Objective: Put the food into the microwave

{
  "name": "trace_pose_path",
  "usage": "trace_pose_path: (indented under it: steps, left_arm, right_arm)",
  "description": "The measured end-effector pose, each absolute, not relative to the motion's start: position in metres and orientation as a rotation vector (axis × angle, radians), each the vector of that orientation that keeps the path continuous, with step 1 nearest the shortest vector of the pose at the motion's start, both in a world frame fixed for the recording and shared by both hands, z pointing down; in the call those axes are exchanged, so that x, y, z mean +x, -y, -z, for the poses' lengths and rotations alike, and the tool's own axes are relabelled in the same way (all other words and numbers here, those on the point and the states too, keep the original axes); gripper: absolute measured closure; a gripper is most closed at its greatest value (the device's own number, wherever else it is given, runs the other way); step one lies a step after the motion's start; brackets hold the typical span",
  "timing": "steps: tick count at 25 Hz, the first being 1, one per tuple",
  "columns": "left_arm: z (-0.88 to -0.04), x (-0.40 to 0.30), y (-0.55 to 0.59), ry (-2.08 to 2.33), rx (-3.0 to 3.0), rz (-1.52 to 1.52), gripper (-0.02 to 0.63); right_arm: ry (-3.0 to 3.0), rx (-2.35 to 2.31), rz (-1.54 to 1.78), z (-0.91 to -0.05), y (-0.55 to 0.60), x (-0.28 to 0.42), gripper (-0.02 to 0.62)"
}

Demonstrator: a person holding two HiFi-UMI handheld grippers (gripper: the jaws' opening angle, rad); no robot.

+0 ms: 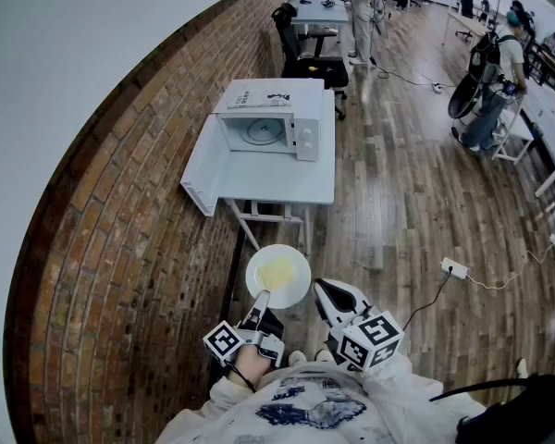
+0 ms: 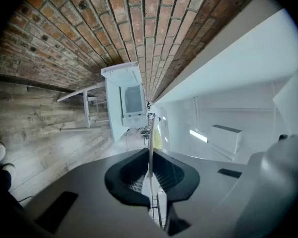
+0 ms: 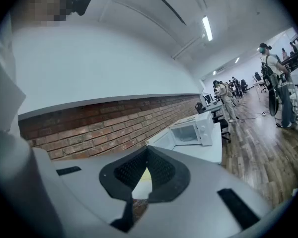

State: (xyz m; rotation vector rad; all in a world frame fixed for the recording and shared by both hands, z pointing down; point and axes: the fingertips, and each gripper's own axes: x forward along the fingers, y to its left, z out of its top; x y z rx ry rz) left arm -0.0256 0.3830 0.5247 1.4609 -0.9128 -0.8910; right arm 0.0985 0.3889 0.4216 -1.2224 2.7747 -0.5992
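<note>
A white plate with yellow food hangs in front of me above the wooden floor. My left gripper is shut on its near rim. In the left gripper view the plate shows edge-on as a thin line between the closed pads. My right gripper is beside the plate on the right, shut, holding nothing. In the right gripper view its tips meet. The white microwave stands farther ahead on a white table, its door swung open to the left and the cavity showing.
A brick wall runs along the left. Behind the table stand a black office chair and a desk. People stand at the back and the right. A power strip with a cable lies on the floor at the right.
</note>
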Motion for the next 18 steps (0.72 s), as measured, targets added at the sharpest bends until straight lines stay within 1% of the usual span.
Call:
trace_pose_path:
  steps: [18]
  left_arm:
    - [-0.530,0.001,-0.382,0.948,1.439,0.918,0.583]
  right_arm:
    - [-2.774,-1.149,0.627,-0.427,-0.385,0.126,0.581]
